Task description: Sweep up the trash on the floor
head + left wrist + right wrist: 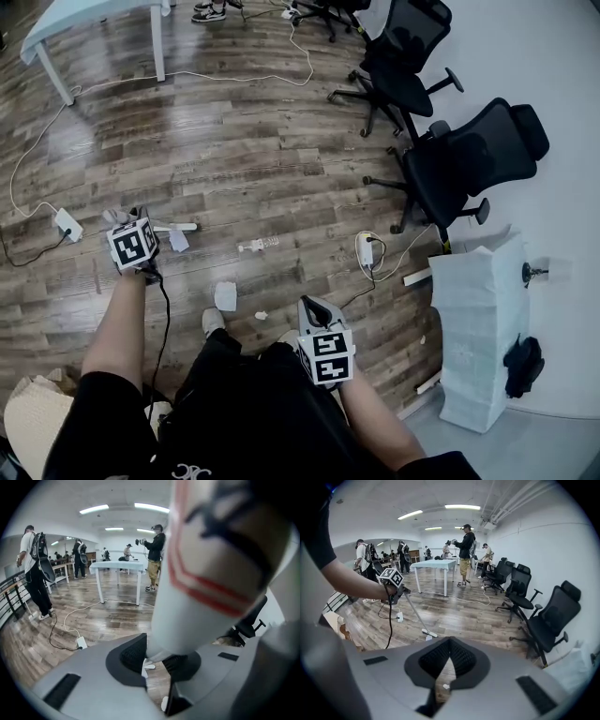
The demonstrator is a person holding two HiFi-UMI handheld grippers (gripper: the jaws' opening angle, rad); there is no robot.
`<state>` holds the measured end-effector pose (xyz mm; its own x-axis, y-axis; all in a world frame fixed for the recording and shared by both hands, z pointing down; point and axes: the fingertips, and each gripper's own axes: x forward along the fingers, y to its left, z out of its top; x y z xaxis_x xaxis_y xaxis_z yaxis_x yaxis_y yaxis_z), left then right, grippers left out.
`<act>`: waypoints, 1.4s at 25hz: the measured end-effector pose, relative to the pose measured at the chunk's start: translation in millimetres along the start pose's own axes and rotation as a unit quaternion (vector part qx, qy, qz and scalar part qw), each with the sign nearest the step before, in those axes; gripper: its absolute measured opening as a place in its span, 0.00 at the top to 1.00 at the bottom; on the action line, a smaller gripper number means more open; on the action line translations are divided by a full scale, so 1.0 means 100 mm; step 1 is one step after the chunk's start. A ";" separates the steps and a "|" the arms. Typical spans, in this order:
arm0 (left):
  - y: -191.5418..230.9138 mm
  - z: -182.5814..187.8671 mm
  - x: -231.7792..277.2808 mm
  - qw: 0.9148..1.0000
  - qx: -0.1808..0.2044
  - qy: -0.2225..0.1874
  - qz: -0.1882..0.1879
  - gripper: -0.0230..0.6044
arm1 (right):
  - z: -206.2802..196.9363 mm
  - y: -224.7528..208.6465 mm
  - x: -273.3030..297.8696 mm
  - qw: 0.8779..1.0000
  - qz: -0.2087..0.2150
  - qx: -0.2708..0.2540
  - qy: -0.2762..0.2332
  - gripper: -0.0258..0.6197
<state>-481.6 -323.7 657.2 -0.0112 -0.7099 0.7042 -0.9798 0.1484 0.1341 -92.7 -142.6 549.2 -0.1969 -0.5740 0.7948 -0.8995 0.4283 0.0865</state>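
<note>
My left gripper (128, 221) is shut on the white, red-striped handle (206, 573) of a sweeper. Its thin rod slants down to a white head (178, 226) resting on the wood floor. Seen from the right gripper view, that left gripper (395, 591) holds the rod well above the sweeper head (429, 633). Paper scraps lie on the floor: one (178, 241) by the head, a bigger one (225, 296) near my shoe, and a tiny one (261, 315). A crumpled clear piece (258, 245) lies further out. My right gripper (315, 310) hovers shut and holds nothing.
Black office chairs (464, 159) stand at the right, near a power strip (366, 249) with cables. Another strip (67, 223) lies at the left. A white table (94, 19) stands far left, a tall white stack (478, 328) at the right wall, cardboard (33, 417) by my left. People stand in the background.
</note>
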 end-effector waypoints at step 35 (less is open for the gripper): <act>-1.90 -1.53 -1.35 0.999 0.014 0.029 0.012 0.85 | -1.63 -1.38 -0.93 0.997 0.069 -0.006 -0.021 0.94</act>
<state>-263.1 -150.7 643.2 -0.0240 -0.6654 0.7461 -0.9847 0.1445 0.0972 113.3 -34.0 561.2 -0.3344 -0.5372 0.7744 -0.8584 0.5127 -0.0150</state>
